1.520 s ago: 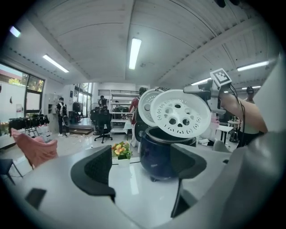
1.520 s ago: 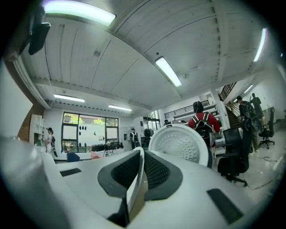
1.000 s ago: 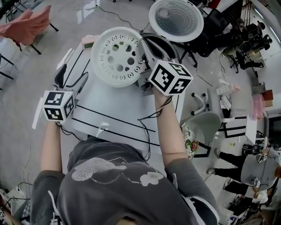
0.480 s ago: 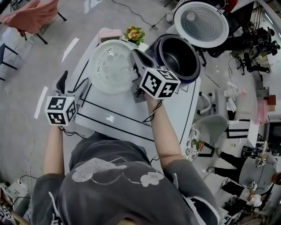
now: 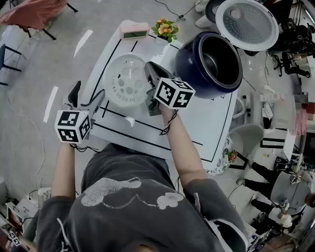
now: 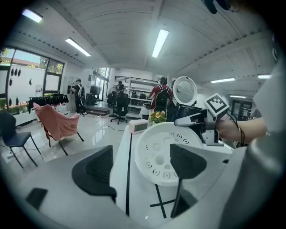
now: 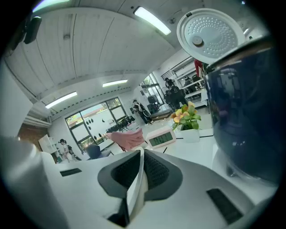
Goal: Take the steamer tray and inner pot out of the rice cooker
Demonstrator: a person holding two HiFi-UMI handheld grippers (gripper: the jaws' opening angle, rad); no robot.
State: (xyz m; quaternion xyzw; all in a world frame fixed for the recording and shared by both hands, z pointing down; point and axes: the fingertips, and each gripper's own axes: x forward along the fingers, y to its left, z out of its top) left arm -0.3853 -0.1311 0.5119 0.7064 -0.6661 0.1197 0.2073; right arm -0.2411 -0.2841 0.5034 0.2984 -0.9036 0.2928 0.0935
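Note:
The white perforated steamer tray (image 5: 125,81) hangs tilted, low over the left part of the white table (image 5: 197,123). My right gripper (image 5: 147,81) is shut on its right rim; in the right gripper view the thin white rim (image 7: 136,179) is pinched between the black pads. The dark blue rice cooker (image 5: 209,64) stands at the table's far right with its lid (image 5: 246,22) up and the inner pot (image 5: 219,56) inside. My left gripper (image 5: 86,96) is open at the table's left edge, holding nothing; it looks at the tray (image 6: 165,150) ahead of it.
A small digital clock (image 5: 134,30) and a potted flower (image 5: 166,28) stand at the table's far edge. Black lines mark the tabletop. Cables trail from both grippers. A pink-draped chair (image 5: 29,10) stands on the floor to the far left, office chairs to the right.
My right gripper has carried the steamer tray down and to the left, away from the cooker, toward the table. The left gripper has sunk a little beside the table's edge.

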